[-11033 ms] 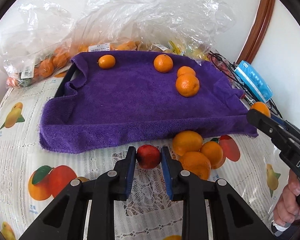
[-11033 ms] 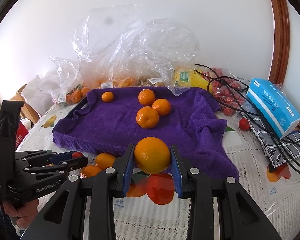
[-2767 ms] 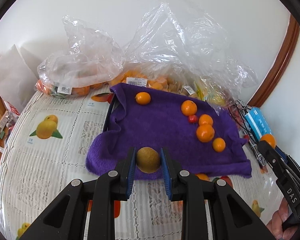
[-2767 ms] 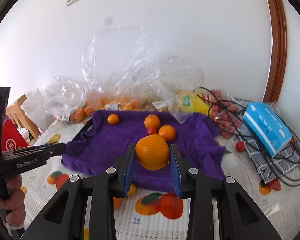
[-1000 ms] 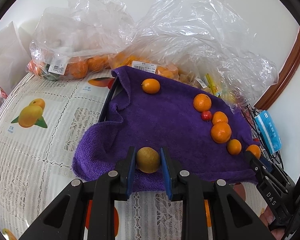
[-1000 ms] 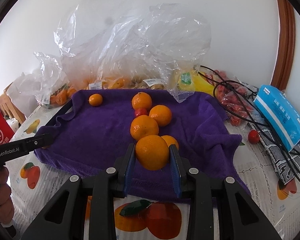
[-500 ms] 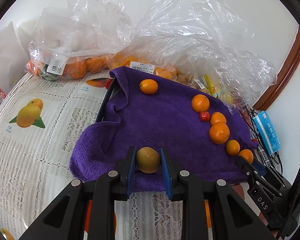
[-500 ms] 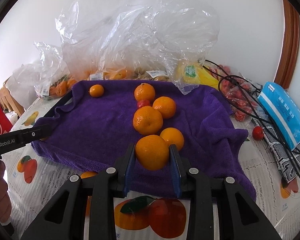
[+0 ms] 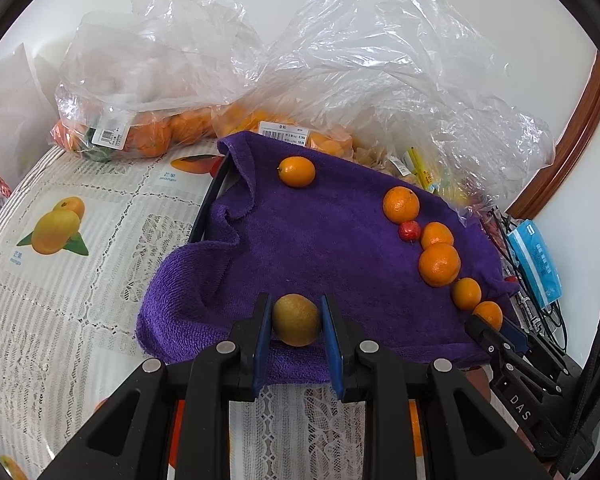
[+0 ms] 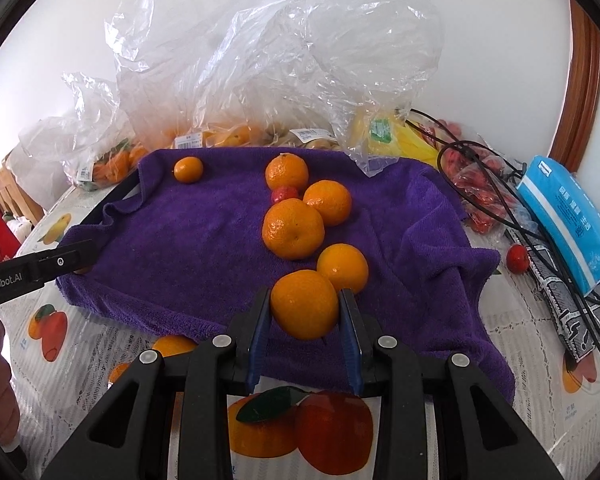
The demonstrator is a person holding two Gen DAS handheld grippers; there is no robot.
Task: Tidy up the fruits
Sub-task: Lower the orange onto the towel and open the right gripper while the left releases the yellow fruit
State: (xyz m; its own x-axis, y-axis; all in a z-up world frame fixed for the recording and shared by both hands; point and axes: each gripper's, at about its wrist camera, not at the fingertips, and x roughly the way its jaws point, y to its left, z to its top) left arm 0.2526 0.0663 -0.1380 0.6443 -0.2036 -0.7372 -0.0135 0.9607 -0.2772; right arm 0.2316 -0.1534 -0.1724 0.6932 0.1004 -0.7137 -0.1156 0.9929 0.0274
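Note:
My left gripper (image 9: 296, 326) is shut on a brownish-yellow round fruit (image 9: 296, 325), held over the near edge of the purple towel (image 9: 328, 248). My right gripper (image 10: 305, 312) is shut on an orange (image 10: 304, 310) over the towel's near edge (image 10: 204, 240), just in front of a line of oranges (image 10: 293, 229) and a small red fruit (image 10: 283, 193). That line shows on the towel's right side in the left wrist view (image 9: 439, 265). A lone small orange (image 9: 296, 172) lies at the towel's far left.
Clear plastic bags of fruit (image 9: 132, 128) stand behind the towel. A blue tissue pack (image 10: 568, 216), black cables (image 10: 480, 168) and a small red fruit (image 10: 517, 257) lie to the right. Loose oranges (image 10: 172, 346) lie on the fruit-print tablecloth (image 9: 60, 280) near the front.
Both grippers have moved forward and lower toward the towel, each still holding its fruit. The right one's orange now sits close behind the nearest orange in the line.

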